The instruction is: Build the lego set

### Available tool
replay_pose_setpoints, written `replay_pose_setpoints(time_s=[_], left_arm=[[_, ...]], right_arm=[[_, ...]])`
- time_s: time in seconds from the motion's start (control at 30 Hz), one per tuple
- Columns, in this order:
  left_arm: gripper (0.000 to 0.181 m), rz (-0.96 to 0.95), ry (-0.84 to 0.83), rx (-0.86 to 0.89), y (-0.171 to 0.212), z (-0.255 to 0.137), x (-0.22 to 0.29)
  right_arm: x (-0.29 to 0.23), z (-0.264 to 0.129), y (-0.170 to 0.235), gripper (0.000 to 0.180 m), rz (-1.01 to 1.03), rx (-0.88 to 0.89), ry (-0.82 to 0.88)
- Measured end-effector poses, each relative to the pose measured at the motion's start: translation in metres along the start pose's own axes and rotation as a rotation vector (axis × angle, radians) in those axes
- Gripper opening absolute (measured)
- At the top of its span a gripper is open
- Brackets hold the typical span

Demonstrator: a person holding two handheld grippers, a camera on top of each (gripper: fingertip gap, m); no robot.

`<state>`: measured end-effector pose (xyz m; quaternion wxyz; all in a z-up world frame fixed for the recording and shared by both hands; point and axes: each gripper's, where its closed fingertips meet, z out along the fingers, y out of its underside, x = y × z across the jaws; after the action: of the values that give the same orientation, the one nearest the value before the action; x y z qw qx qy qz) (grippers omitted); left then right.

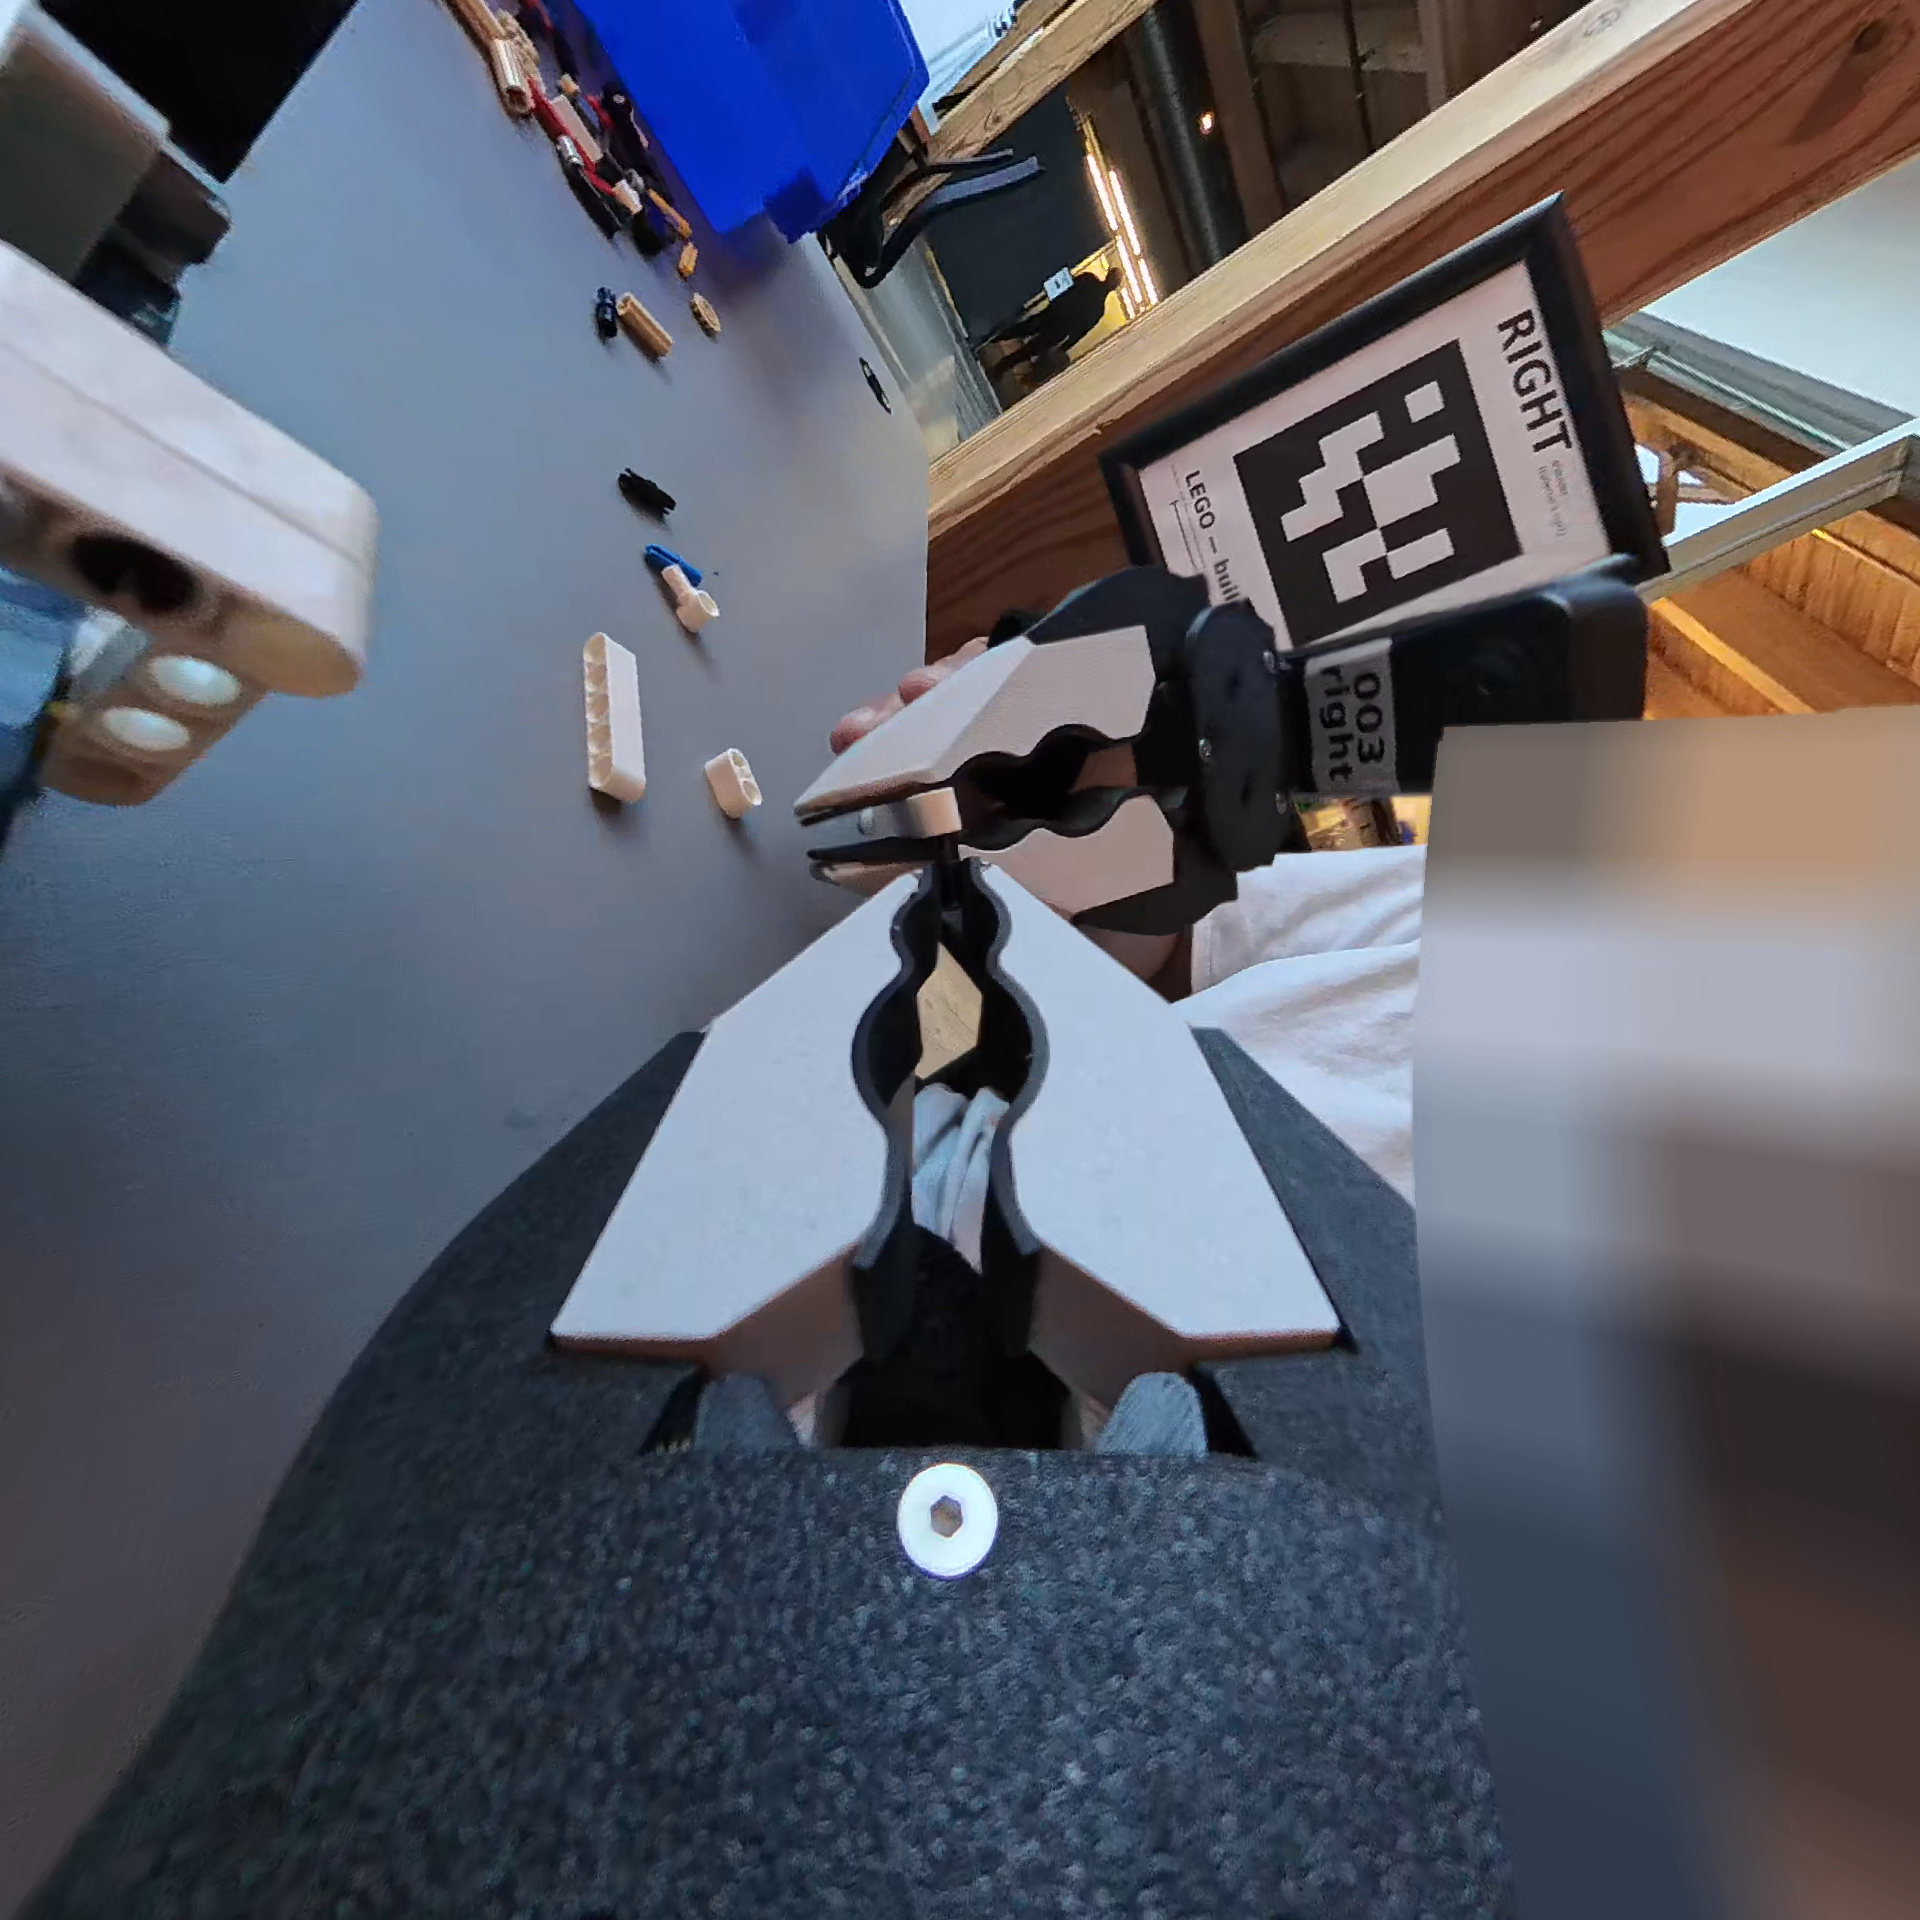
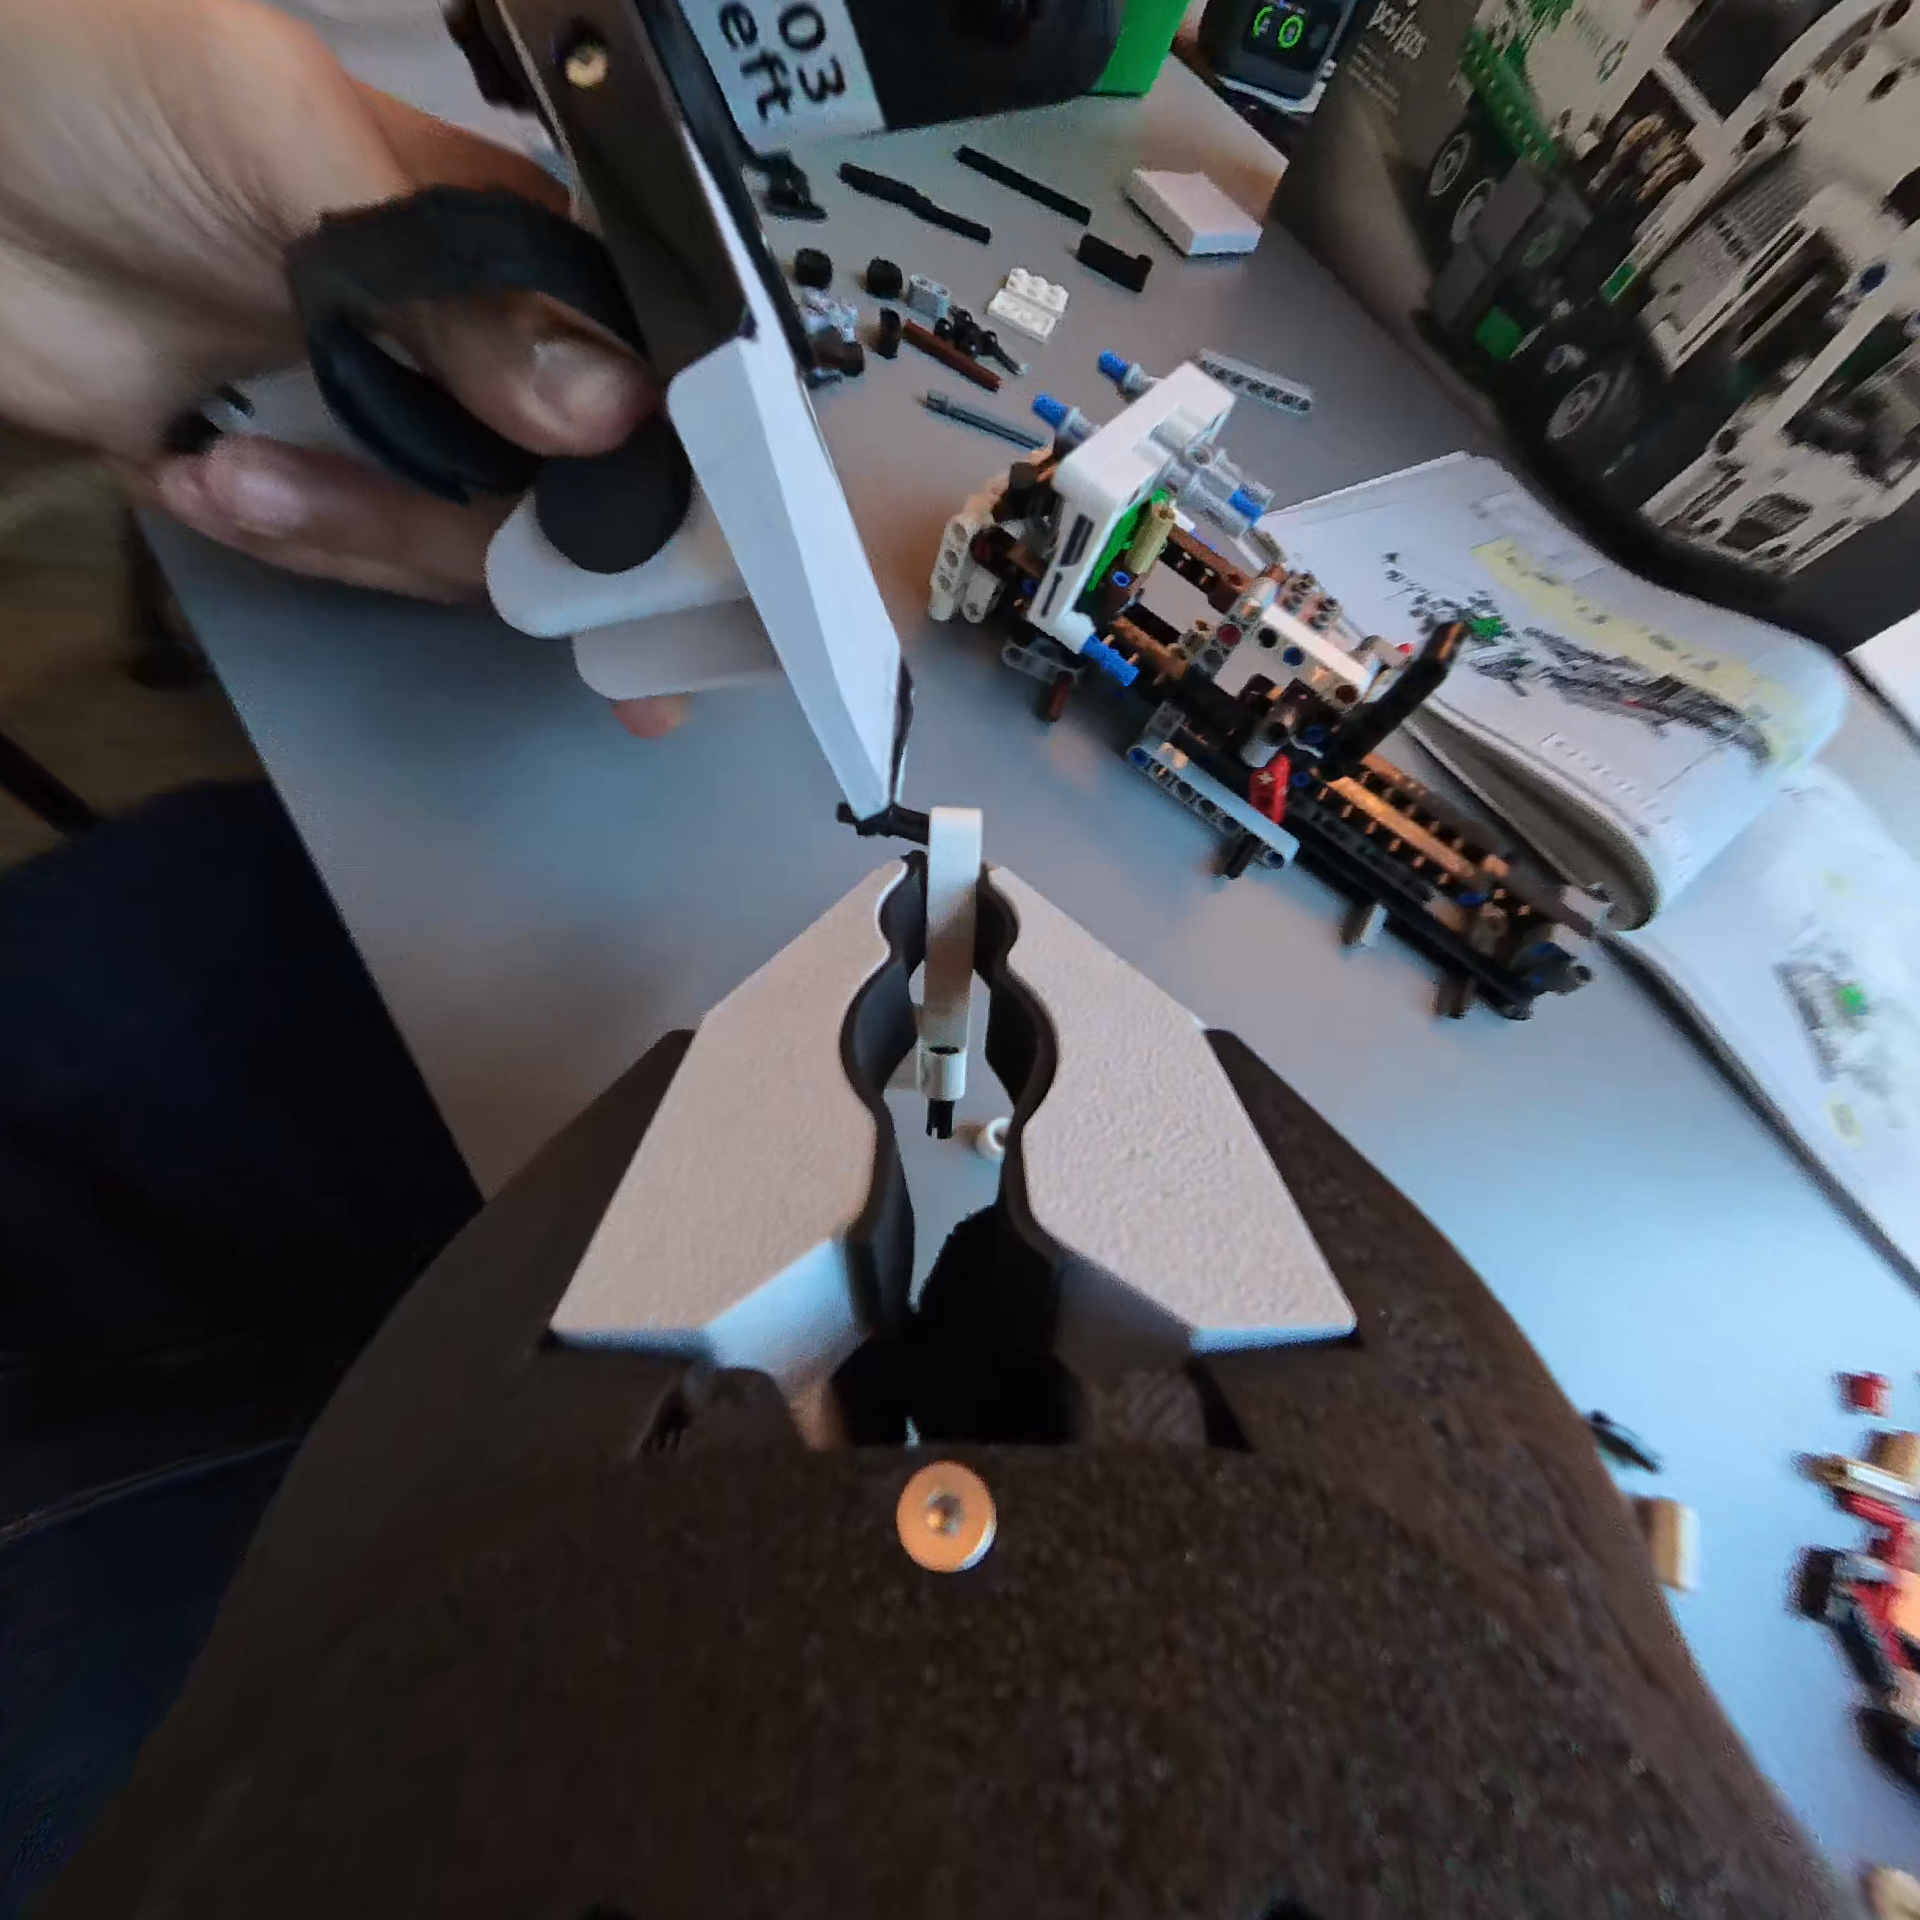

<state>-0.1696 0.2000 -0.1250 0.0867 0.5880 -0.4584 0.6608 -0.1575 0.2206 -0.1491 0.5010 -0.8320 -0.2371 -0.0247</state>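
While our right gripper [image 2: 948, 873] pinches the white beam [image 2: 951, 935] above the table [image 2: 623, 883], we keep the black pin [image 2: 883, 821], nipped by our left gripper [image 1: 951, 883], square to its end hole.

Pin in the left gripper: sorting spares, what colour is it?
Black pin, clearest in the right wrist view.

A black-framed card [image 1: 1382, 457] is standing on the right tool [image 1: 831, 831], carrying printed words around a black-and-white square marker. A white band [image 1: 1348, 727] with characters is wrapping that tool's body. A white label [image 2: 790, 73] with characters is sitting on the left tool [image 2: 878, 805]. At the bench's far right corner, a printed box [image 2: 1662, 260] is showing blurred lettering, and an open booklet [image 2: 1558, 644] is lying beside it, its print too small to read.
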Motion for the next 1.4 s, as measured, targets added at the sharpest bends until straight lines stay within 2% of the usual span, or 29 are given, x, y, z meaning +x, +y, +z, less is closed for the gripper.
replay_pose_setpoints(time_s=[0.07, 0.2, 0.3, 0.37, 0.5, 0.6, 0.83, 0.97, 1.4], left_arm=[[0.0, 0.005, -0.018, -0.011, 0.002, 0.001, -0.002], [0.0, 0.041, -0.059, -0.007, 0.002, 0.002, -0.005], [0.0, 0.136, -0.18, -0.045, 0.008, 0.006, -0.016], [0.001, 0.227, -0.274, -0.114, 0.017, 0.005, -0.024], [0.001, 0.506, -0.587, -0.347, 0.033, -0.009, -0.048], [0.001, 0.676, -0.664, -0.475, 0.043, -0.006, -0.047], [0.003, 0.86, -0.659, -0.48, 0.045, 0.005, -0.046], [0.012, 0.946, -0.633, -0.422, 0.041, 0.006, -0.047], [0.002, 0.824, -0.551, -0.408, 0.04, 0.005, -0.048]], right_arm=[[0.002, 0.0, 0.002, 0.006, -0.071, -0.013, 0.049], [-0.001, 0.002, 0.005, 0.006, 0.077, -0.006, -0.019], [0.008, 0.003, 0.015, 0.006, 0.034, -0.065, 0.045], [0.025, -0.004, 0.017, 0.006, 0.009, -0.084, 0.107], [0.049, -0.023, 0.015, 0.006, 0.057, -0.042, 0.145], [0.05, -0.026, 0.022, 0.006, 0.066, -0.044, 0.147], [0.045, -0.03, 0.025, 0.006, 0.07, -0.03, 0.127], [0.044, -0.029, 0.028, 0.006, 0.078, -0.031, 0.112], [0.035, -0.025, 0.03, 0.006, 0.076, -0.032, 0.072]])
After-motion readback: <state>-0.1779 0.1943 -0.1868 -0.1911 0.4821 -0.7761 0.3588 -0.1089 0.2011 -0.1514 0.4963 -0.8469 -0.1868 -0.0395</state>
